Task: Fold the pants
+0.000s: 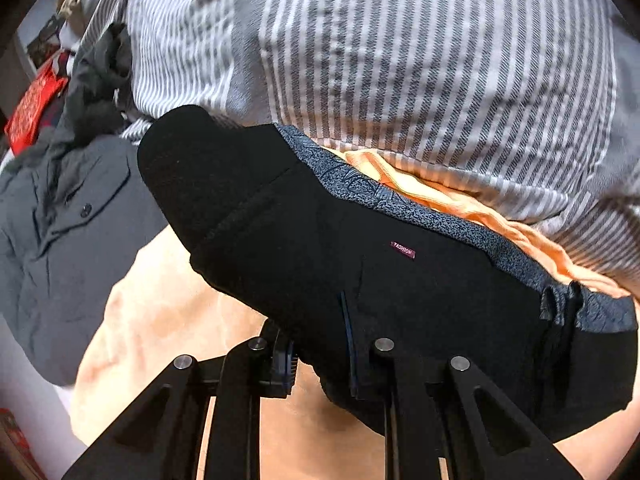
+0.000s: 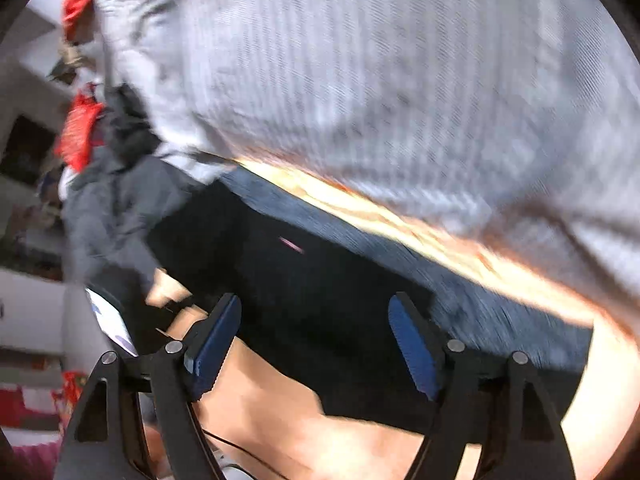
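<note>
The black pants [image 1: 360, 280], folded, with a blue-grey patterned waistband lining and a small "FASHION" tag, lie on an orange-peach blanket [image 1: 160, 312]. My left gripper [image 1: 320, 360] has its blue pads about a hand's width apart at the pants' near edge; the cloth drapes over the right finger. How firmly it holds I cannot tell. In the blurred right wrist view the same pants [image 2: 300, 280] lie just ahead of my right gripper [image 2: 316, 344], which is open and empty with its blue pads [image 2: 416, 352] wide apart.
A grey-and-white striped duvet [image 1: 400, 60] rises behind the pants. A grey buttoned garment [image 1: 68, 240] lies to the left, with dark clothes and a red bag [image 1: 32, 112] beyond it. The orange cloth [image 1: 460, 208] shows along the pants' far edge.
</note>
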